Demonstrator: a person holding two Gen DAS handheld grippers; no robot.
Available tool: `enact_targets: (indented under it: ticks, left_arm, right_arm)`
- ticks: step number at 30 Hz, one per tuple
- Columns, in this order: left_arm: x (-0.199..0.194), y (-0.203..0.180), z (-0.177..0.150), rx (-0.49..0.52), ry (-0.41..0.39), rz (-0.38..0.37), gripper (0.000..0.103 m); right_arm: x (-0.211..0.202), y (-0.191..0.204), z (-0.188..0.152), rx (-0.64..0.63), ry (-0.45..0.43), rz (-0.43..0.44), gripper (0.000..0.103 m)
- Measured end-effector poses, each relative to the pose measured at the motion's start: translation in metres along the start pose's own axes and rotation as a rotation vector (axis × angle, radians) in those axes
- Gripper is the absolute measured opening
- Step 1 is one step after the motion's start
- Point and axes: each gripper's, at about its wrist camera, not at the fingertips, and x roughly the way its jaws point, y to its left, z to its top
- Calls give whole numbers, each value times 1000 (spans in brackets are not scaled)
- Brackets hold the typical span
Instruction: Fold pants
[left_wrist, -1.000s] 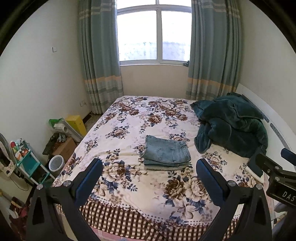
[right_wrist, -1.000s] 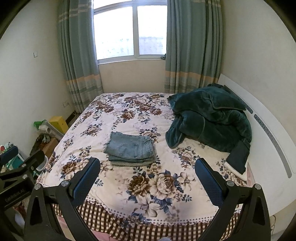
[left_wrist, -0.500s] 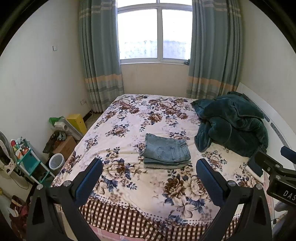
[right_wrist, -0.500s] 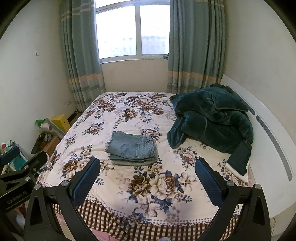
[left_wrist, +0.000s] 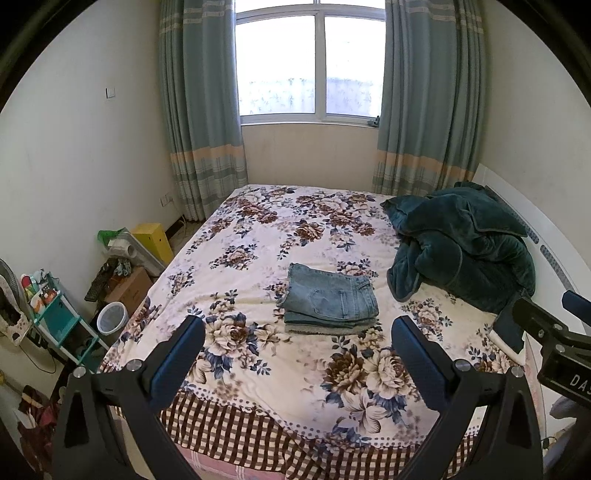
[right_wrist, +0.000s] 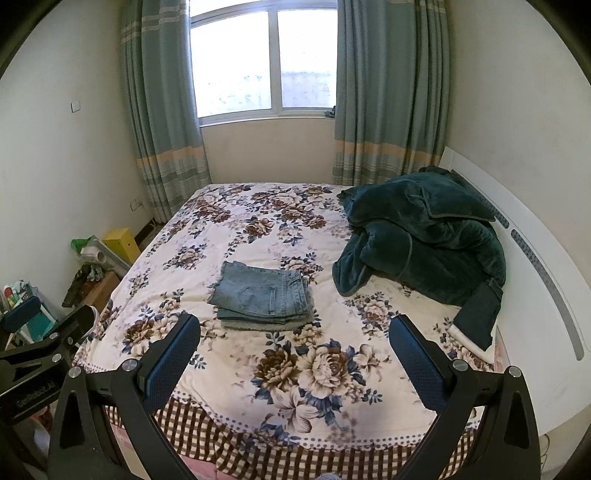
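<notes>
Your left black two-finger gripper with blue pads (left_wrist: 295, 354) is spread wide and holds nothing; it hangs over the near, checked edge of the bed, well short of the garment. Your right black two-finger gripper with blue pads (right_wrist: 293, 352) is likewise spread and empty, level with its partner beside it.

The faded blue denim pants (left_wrist: 330, 301) lie folded into a compact rectangular stack near the middle of the floral-print bedspread (left_wrist: 258, 229), slightly toward the near edge, back pocket uppermost. The layers appear roughly aligned, with a paler layer showing along the near side of the stack. Judged from this, the folding looks complete or nearly so.

If you choose to tidy it, approach low from the near edge, one gripper to each near corner of the stack, and press or nudge the layers square without lifting the top layer, since denim stacked this way may slide.

Open bedspread surrounds the stack toward the window and toward the left edge. The crumpled dark green plush blanket (right_wrist: 424, 240) lies near the stack's right side, along the white headboard (right_wrist: 535, 295); keep your right gripper clear of its trailing corner. The left edge drops to floor clutter, including a white wastebasket (left_wrist: 112, 316).
</notes>
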Motion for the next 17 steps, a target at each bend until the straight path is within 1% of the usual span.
enact_targets:
  ticks: [10, 17]
  left_arm:
    - [-1, -5, -4, -4, 7, 7, 103]
    - [-6, -11, -7, 1, -10, 6, 103]
  right_arm:
    - [0, -5, -2, 4, -1, 3, 103]
    - [0, -9, -5, 8, 2, 5, 103]
